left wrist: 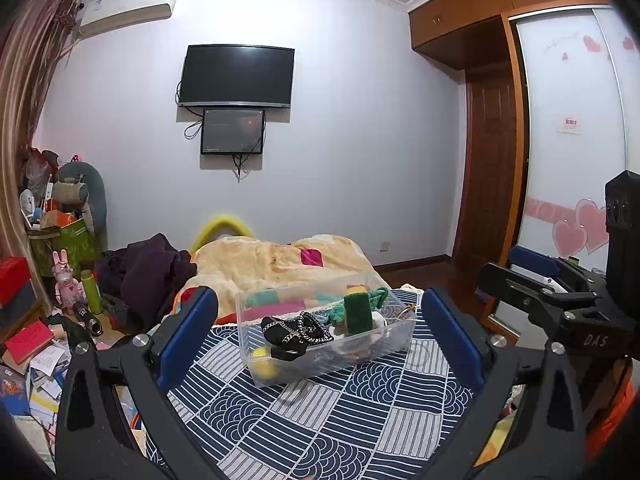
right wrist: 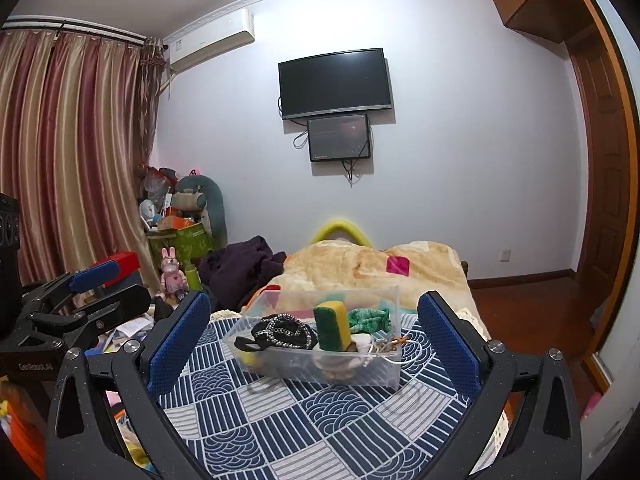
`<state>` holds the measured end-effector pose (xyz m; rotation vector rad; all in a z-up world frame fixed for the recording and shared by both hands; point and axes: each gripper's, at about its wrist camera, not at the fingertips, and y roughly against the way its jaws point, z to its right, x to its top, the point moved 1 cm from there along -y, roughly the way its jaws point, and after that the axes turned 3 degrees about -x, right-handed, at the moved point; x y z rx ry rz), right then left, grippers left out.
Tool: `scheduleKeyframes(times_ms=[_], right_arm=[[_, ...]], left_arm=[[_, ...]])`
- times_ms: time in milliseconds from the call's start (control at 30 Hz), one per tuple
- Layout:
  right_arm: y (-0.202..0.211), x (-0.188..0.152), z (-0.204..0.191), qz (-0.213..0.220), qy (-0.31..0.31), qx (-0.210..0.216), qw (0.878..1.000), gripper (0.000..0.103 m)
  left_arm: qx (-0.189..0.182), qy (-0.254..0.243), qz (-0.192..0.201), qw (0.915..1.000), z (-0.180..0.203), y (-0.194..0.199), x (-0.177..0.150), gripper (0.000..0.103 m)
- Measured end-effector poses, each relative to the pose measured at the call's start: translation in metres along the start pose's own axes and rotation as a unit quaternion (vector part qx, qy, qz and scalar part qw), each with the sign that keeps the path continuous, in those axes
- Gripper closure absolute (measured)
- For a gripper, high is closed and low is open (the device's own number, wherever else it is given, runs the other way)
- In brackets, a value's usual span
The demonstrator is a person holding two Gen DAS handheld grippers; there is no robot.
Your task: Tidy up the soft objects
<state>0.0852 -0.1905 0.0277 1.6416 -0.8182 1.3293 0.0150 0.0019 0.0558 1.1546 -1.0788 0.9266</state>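
Observation:
A clear plastic box (left wrist: 396, 340) (right wrist: 384, 372) stands on a blue-and-white patterned cloth (left wrist: 340, 420) (right wrist: 280, 420). Inside are a green-and-yellow sponge (left wrist: 357, 309) (right wrist: 332, 326), a black item with a silver chain (left wrist: 296, 332) (right wrist: 282, 332), a green knitted piece (left wrist: 376, 294) (right wrist: 368, 318) and a yellow soft item (left wrist: 265, 364). My left gripper (left wrist: 320, 320) is open and empty, just in front of the box; it also shows in the right wrist view (right wrist: 108, 284). My right gripper (right wrist: 314, 320) is open and empty, facing the box; it also shows in the left wrist view (left wrist: 532, 272).
Beyond the box lies a beige blanket (left wrist: 280, 264) (right wrist: 360, 264) and a dark purple garment (left wrist: 152, 268) (right wrist: 240, 268). The floor at left holds books, papers, a pink rabbit toy (left wrist: 66, 280) (right wrist: 172, 272) and a green bin (left wrist: 64, 240). A wardrobe (left wrist: 568, 120) stands at right.

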Motion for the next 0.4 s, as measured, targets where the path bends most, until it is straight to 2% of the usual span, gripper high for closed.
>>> scheduleKeyframes(times_ms=[400], right_arm=[[0.0002,-0.0012,-0.0014,-0.002,-0.004,0.001,1.000,0.000]], left_arm=[[0.003,0.001,-0.001,1.0000,0.0007,-0.0010,-0.0002,0.000]])
